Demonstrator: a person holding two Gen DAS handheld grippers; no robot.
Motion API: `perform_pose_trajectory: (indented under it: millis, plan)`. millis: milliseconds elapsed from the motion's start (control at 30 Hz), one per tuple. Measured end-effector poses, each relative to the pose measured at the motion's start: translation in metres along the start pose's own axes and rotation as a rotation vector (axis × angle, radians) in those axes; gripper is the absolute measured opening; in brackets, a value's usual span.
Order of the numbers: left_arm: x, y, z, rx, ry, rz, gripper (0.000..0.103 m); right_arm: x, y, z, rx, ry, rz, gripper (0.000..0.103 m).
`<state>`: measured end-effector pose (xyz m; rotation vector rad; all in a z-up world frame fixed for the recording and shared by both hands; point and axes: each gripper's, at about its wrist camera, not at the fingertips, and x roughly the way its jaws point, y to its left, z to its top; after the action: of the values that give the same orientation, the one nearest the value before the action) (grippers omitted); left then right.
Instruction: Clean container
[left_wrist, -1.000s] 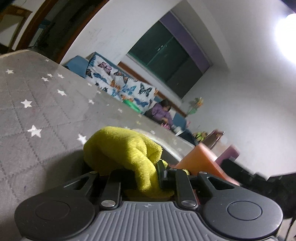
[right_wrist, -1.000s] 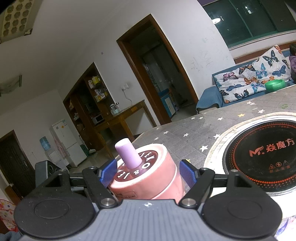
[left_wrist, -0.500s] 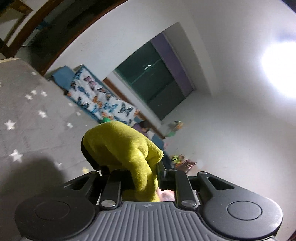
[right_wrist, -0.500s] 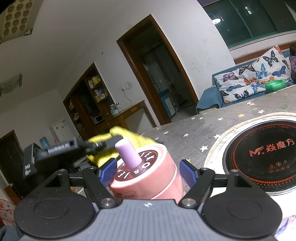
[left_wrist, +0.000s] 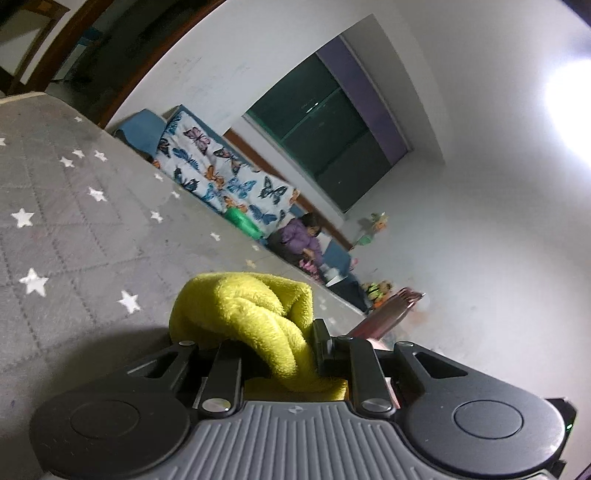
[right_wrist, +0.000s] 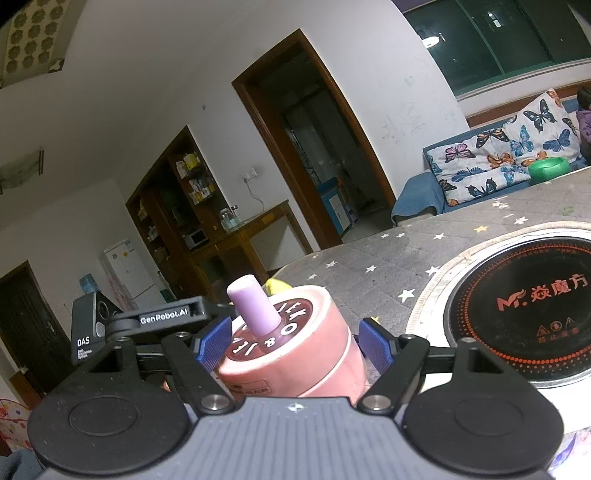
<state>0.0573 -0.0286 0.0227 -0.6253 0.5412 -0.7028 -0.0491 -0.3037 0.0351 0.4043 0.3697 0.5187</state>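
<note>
The right gripper (right_wrist: 291, 343) clamps the pink round container (right_wrist: 295, 350) with its lilac knob, low centre of frame, while the left gripper (right_wrist: 225, 308), pinching a yellow fleecy cloth (left_wrist: 251, 317), hovers just left of it.

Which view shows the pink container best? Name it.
The right wrist view: the pink container fills the middle, held in the right gripper, its lid lettering showing. The left wrist view shows only a blurred pink edge past the yellow cloth.
</note>
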Motion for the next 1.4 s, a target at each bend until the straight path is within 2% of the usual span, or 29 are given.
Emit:
perform_pose_trajectory:
  millis: [233,433,567,733,967,1200,1267,1400]
  plan:
    - [-0.004,-0.008,-0.01,0.099,0.026,0.096,0.02,0.001,-0.001,0.0,0.0,0.001,-0.001,0.077]
    - [-0.02,-0.025,-0.025,0.209,0.006,0.194,0.02,-0.003,0.006,-0.002,-0.009,0.002,-0.006,0.077]
    - [-0.031,-0.039,-0.04,0.335,0.011,0.298,0.02,-0.003,0.007,-0.001,-0.015,0.003,-0.012,0.077]
    - [-0.046,-0.054,-0.056,0.38,-0.004,0.261,0.02,-0.005,0.012,-0.001,-0.038,-0.005,-0.031,0.077]
    - [-0.071,-0.083,-0.06,0.435,-0.071,0.193,0.02,-0.009,0.018,0.003,-0.071,-0.016,-0.045,0.066]
    - [-0.094,-0.111,-0.052,0.445,-0.17,0.032,0.02,-0.011,0.015,0.006,-0.028,-0.02,-0.028,0.066]
    - [-0.091,-0.115,-0.054,0.463,-0.159,0.001,0.02,-0.012,0.016,0.007,-0.031,-0.023,-0.027,0.066]
    - [-0.078,-0.12,-0.065,0.51,-0.101,-0.007,0.02,-0.018,0.018,0.009,-0.04,-0.035,-0.033,0.067]
